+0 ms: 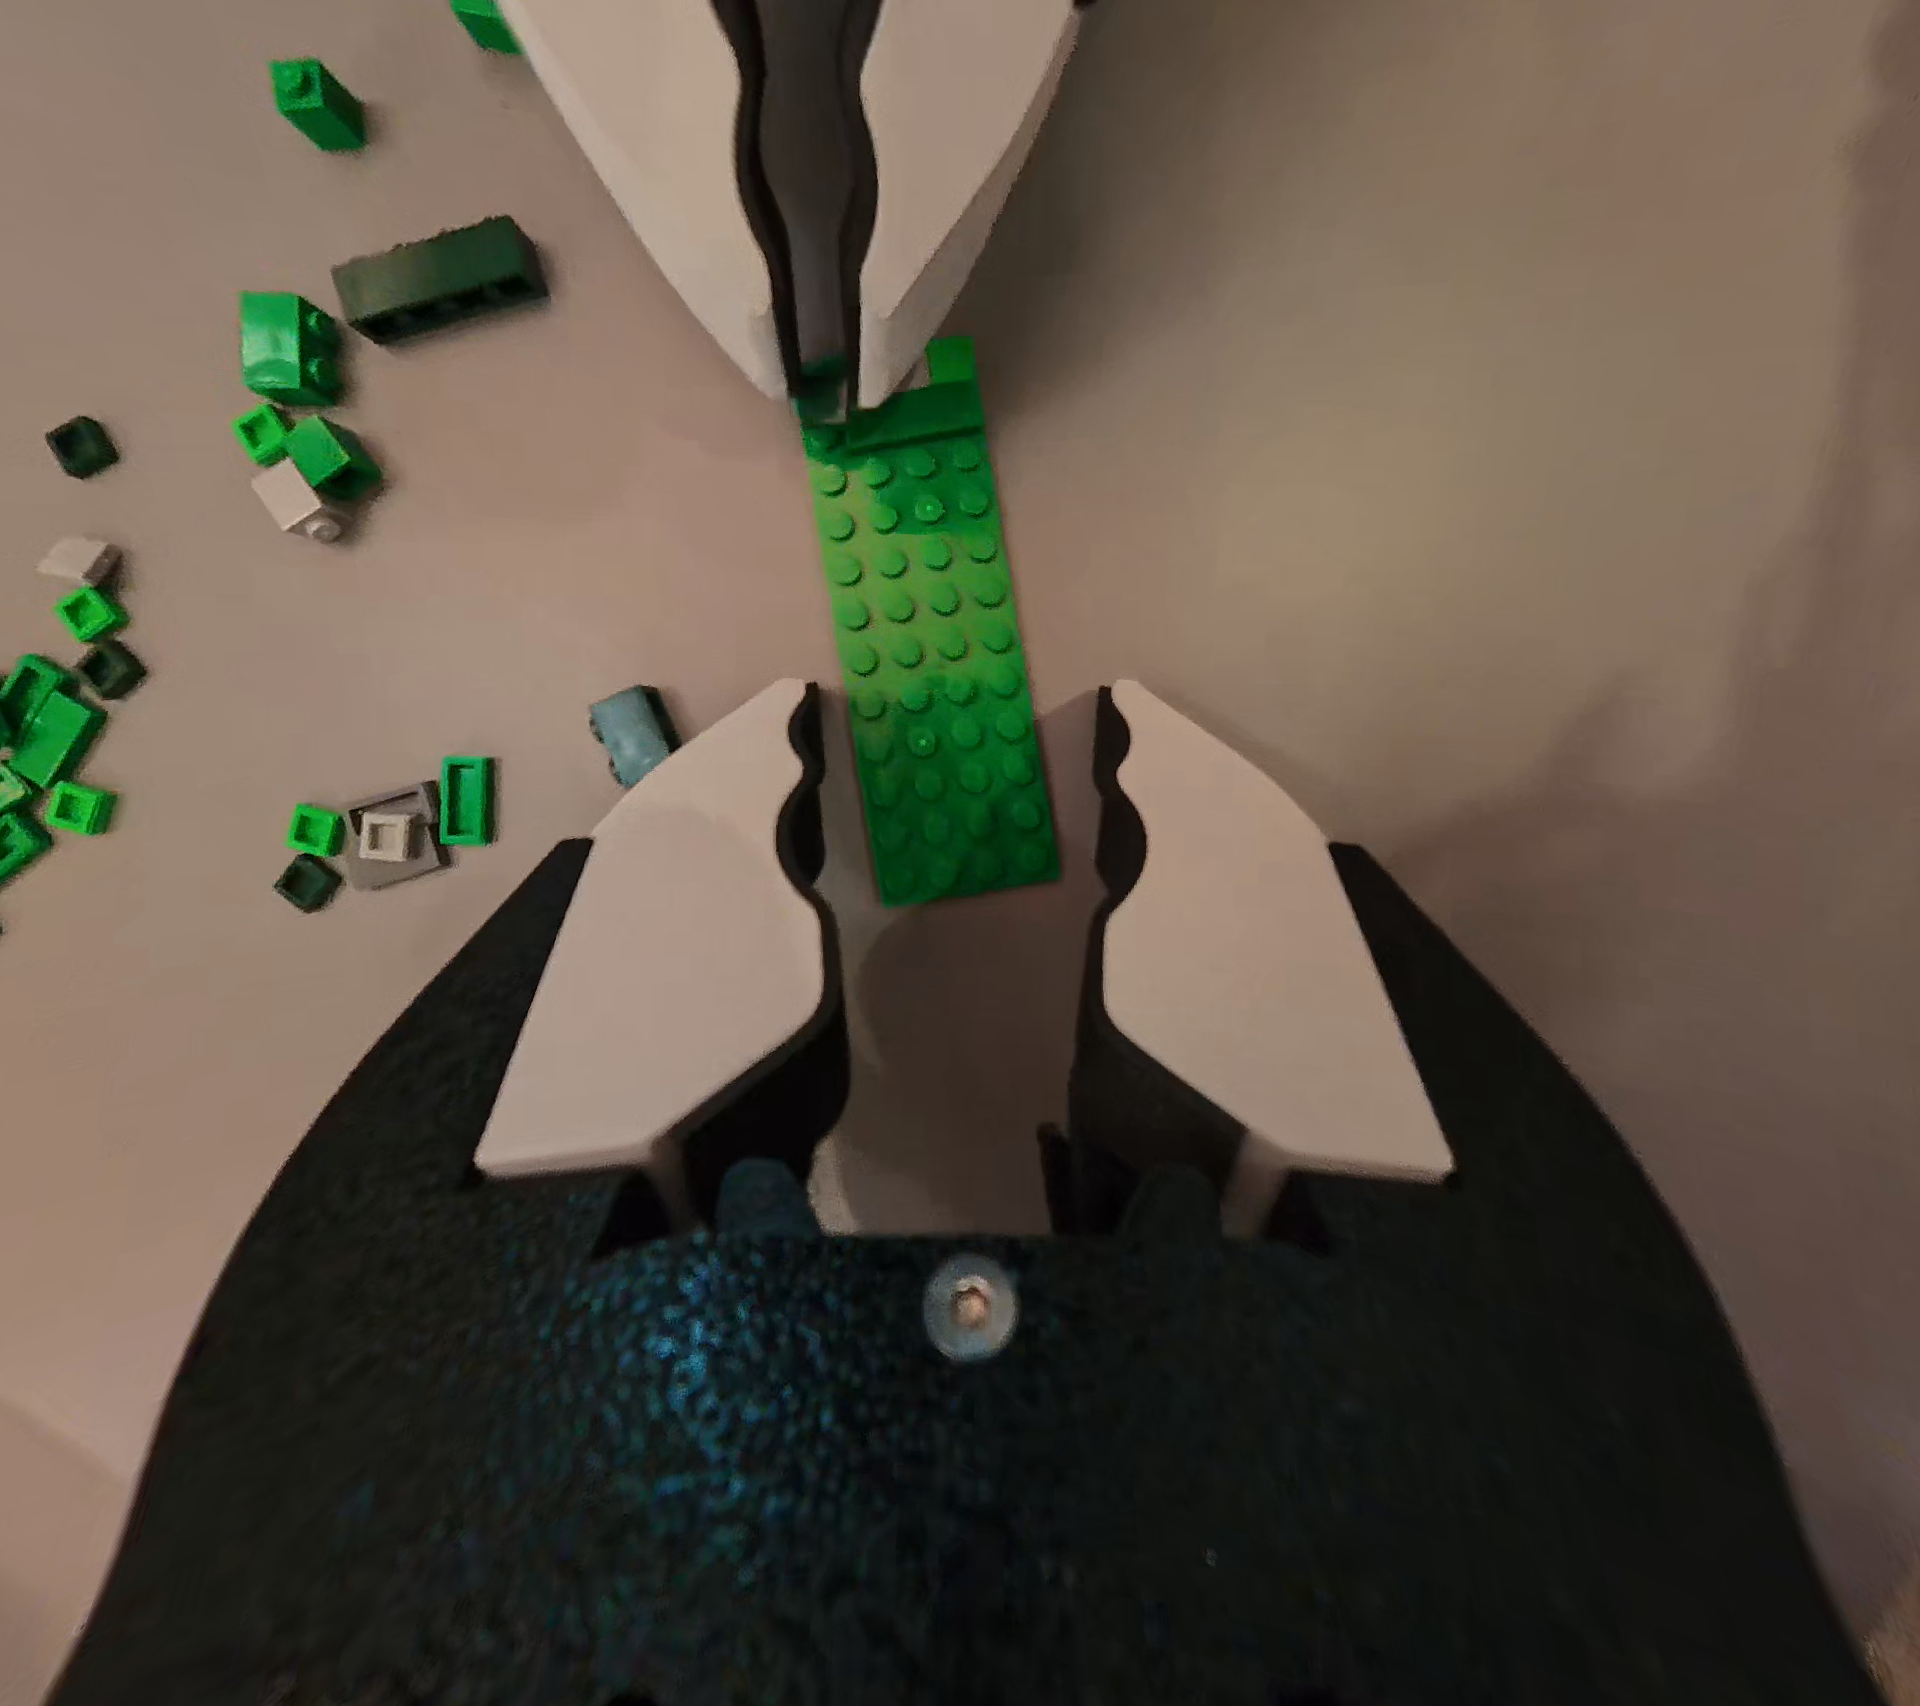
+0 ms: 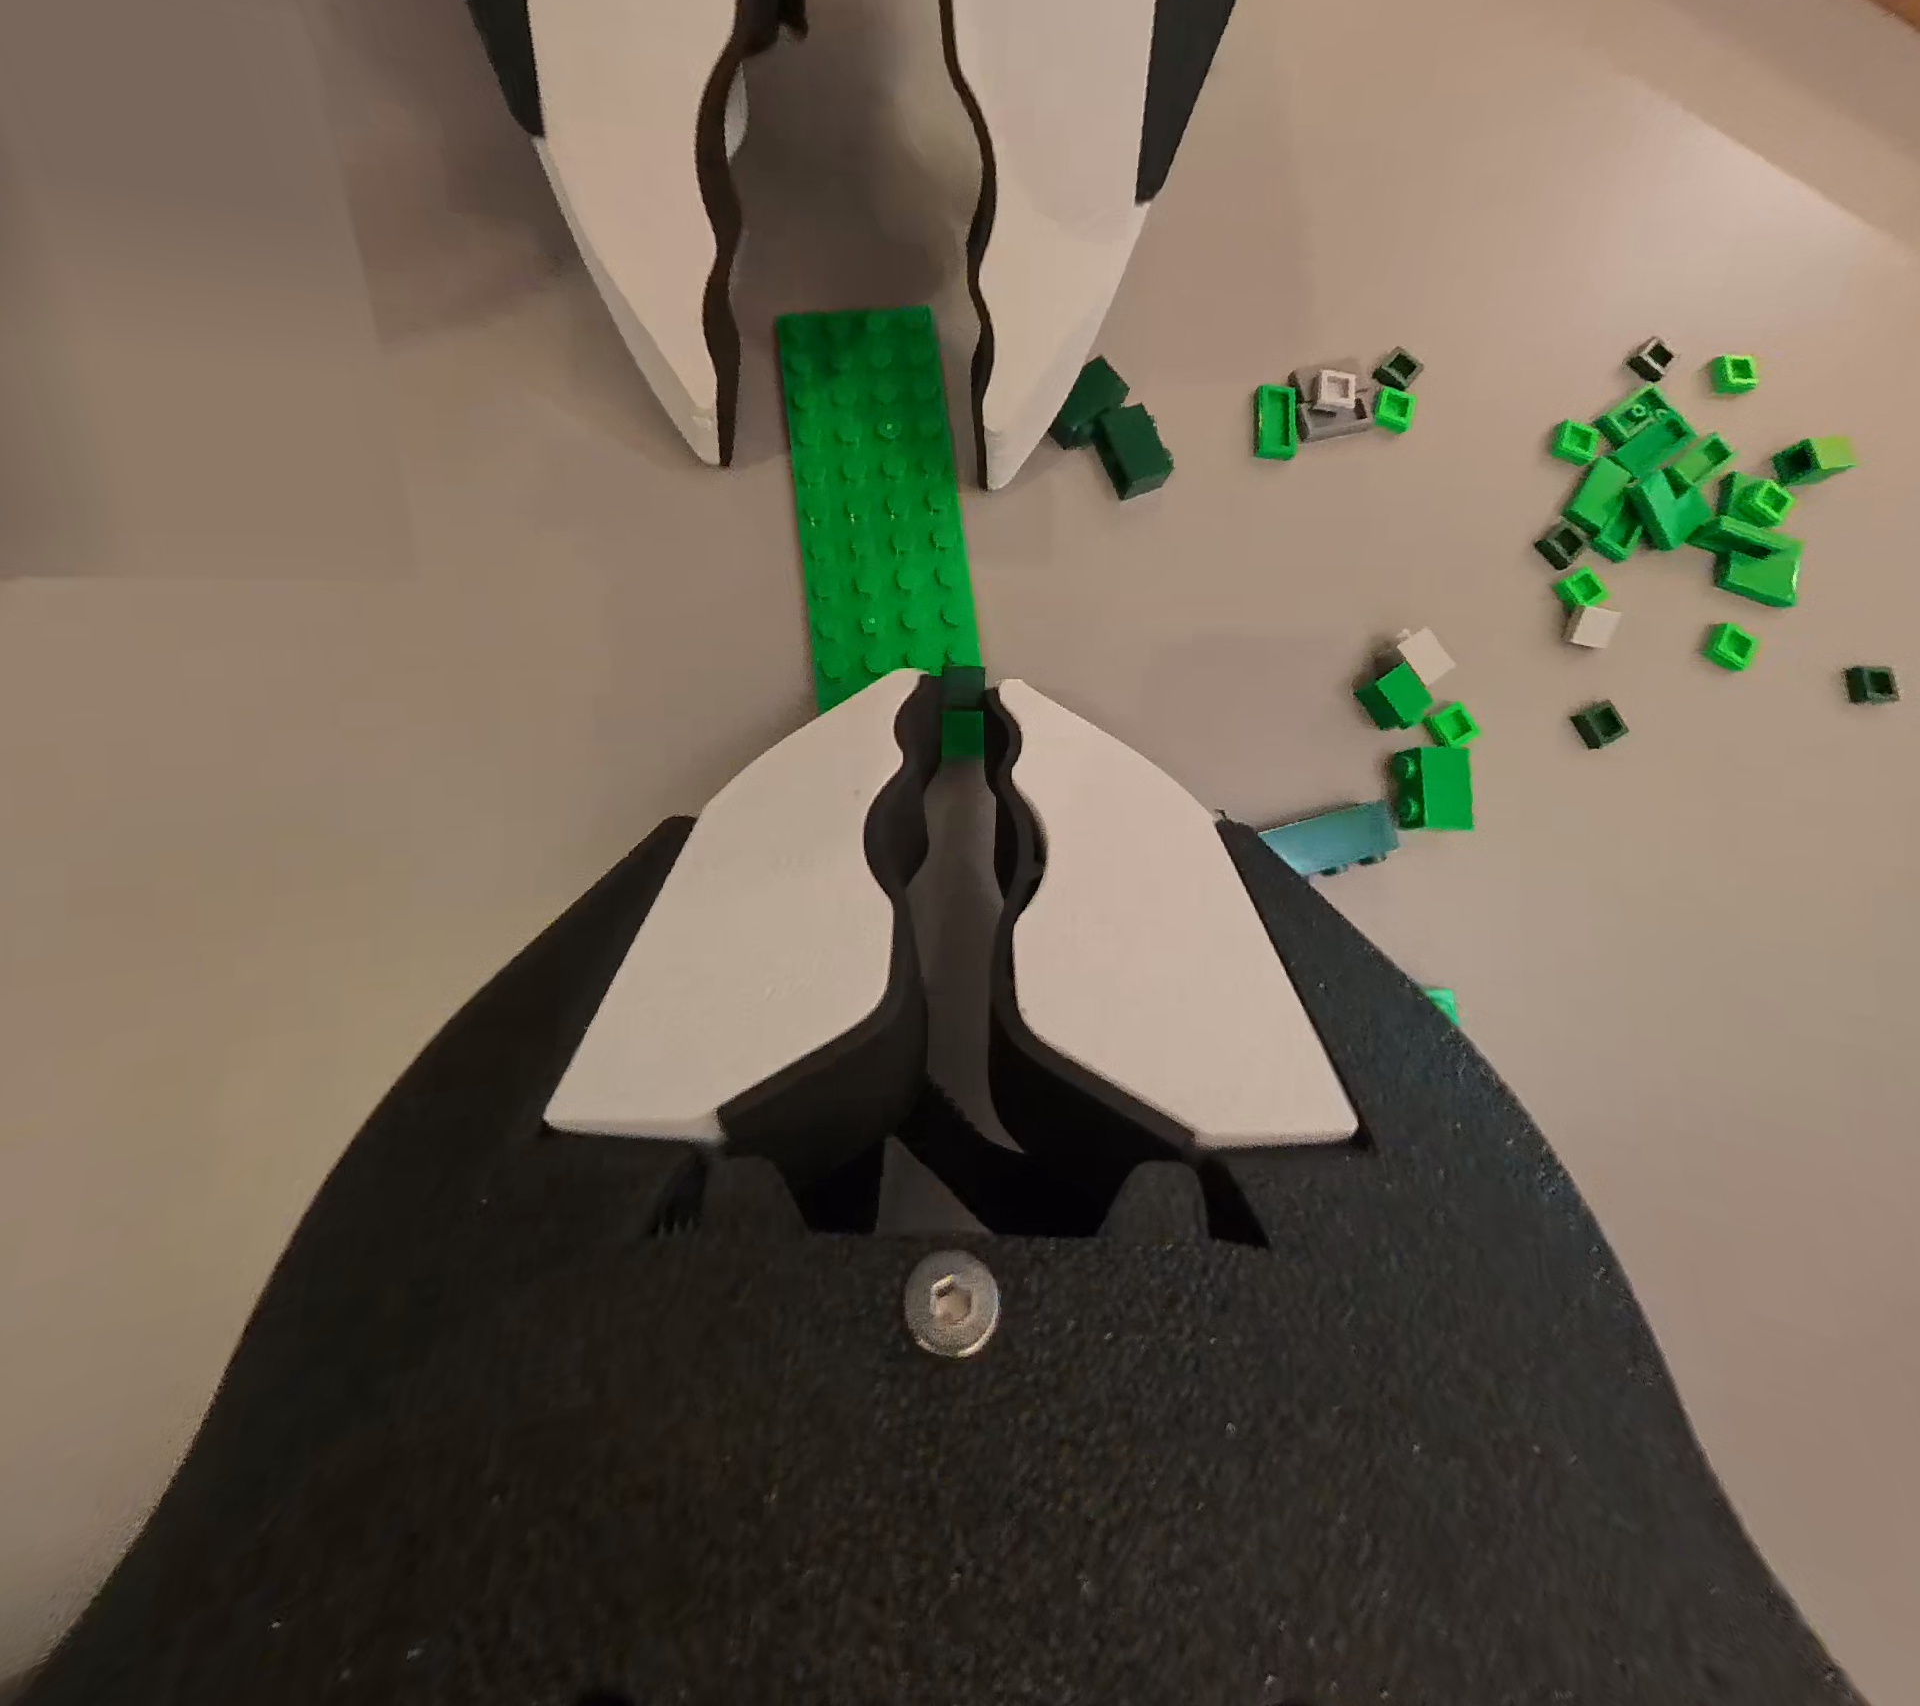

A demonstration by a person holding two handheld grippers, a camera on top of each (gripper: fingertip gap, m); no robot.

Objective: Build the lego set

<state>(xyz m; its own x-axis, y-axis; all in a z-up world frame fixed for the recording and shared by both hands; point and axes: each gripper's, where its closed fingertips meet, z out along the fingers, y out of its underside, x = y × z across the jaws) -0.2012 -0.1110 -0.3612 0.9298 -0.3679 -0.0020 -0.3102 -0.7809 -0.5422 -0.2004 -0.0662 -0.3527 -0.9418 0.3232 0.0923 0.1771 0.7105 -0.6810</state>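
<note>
A long green studded plate [image 1: 940, 669] is laid flat on the pale table [image 1: 1455, 409]. Its near end is straddled by the left gripper [image 1: 954, 721], jaws held wide, a gap seen between each pad and the plate's edges. At the plate's far end, a small green brick [image 2: 962, 721] is pinched between the narrowed pads of the right gripper [image 2: 961, 700], at the plate's corner. Loose green, dark green and grey bricks [image 1: 301, 430] are scattered beside the plate, apart from both grippers.
</note>
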